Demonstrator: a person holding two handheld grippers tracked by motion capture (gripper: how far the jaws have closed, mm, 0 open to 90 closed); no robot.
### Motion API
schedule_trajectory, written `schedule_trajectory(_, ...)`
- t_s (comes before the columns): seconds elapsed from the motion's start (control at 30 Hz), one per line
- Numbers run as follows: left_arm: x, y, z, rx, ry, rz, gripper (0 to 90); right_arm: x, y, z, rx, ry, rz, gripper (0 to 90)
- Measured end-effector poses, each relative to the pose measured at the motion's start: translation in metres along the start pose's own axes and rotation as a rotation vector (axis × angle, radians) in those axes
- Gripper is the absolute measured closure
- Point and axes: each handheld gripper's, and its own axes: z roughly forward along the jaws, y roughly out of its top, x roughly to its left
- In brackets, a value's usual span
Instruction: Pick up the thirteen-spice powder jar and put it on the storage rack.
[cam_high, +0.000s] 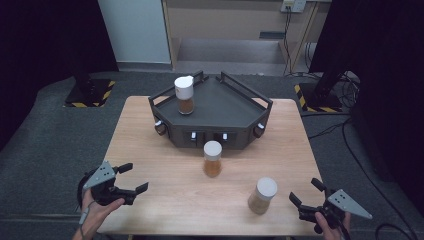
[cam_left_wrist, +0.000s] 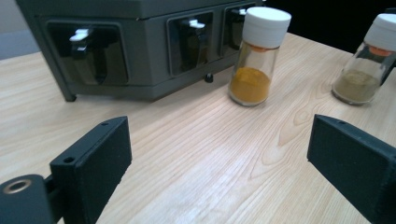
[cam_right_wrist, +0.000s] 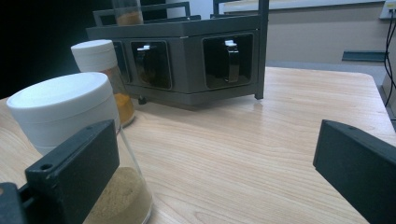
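Wooden table (cam_high: 150, 150), 2 spice jars loose before dark rack (cam_high: 235, 107).
Right gripper (cam_high: 306, 194) nearest pale-powder jar (cam_high: 262, 195), upright just left of spread, empty jaws; left gripper (cam_high: 134, 178) likewise spread, empty, farther off.

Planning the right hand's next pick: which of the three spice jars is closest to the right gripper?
The pale-brown-powder jar, standing on the table just left of the right gripper. The orange-powder jar stands before the rack; the third jar stands on it.

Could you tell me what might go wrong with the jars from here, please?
1. The right tongs stand open just beside the nearest jar; in the right gripper view one jaw already overlaps it, so a sideways move could tip this tall jar.
2. The middle jar stands close to the rack, leaving the left tongs little room behind it.
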Motion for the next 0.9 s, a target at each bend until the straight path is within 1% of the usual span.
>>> schedule_trajectory(0.1,-0.003,-0.004,-0.003,0.007,0.011,-0.003,5.2,0.0,0.0,0.0,0.0,-0.001,0.0,0.8)
schedule_trajectory(0.27,-0.006,-0.011,-0.009,0.007,0.018,-0.009,5.2,0.0,0.0,0.0,-0.002,-0.002,0.0,0.8)
schedule_trajectory(0.4,-0.005,-0.017,-0.009,0.0,0.022,-0.018,5.2,0.0,0.0,0.0,-0.001,0.0,-0.003,0.8)
schedule_trajectory(0.6,-0.004,-0.02,-0.008,0.0,0.012,0.0,5.3,0.0,0.0,-0.001,-0.004,-0.001,0.005,0.8)
schedule_trajectory(0.7,-0.003,-0.023,-0.01,-0.024,0.012,-0.005,5.3,0.0,0.0,0.0,-0.003,0.0,0.004,0.8)
schedule_trajectory(0.77,-0.004,-0.024,-0.012,-0.039,0.017,0.0,5.3,-0.001,-0.001,0.0,-0.004,-0.001,0.007,0.8)
schedule_trajectory(0.83,-0.004,-0.025,-0.014,-0.046,0.02,0.006,5.3,0.0,-0.001,0.0,-0.007,-0.005,0.012,0.8)
schedule_trajectory(0.9,-0.003,-0.025,-0.015,-0.053,0.013,0.003,5.3,0.0,0.0,0.001,-0.006,-0.011,0.016,0.8)
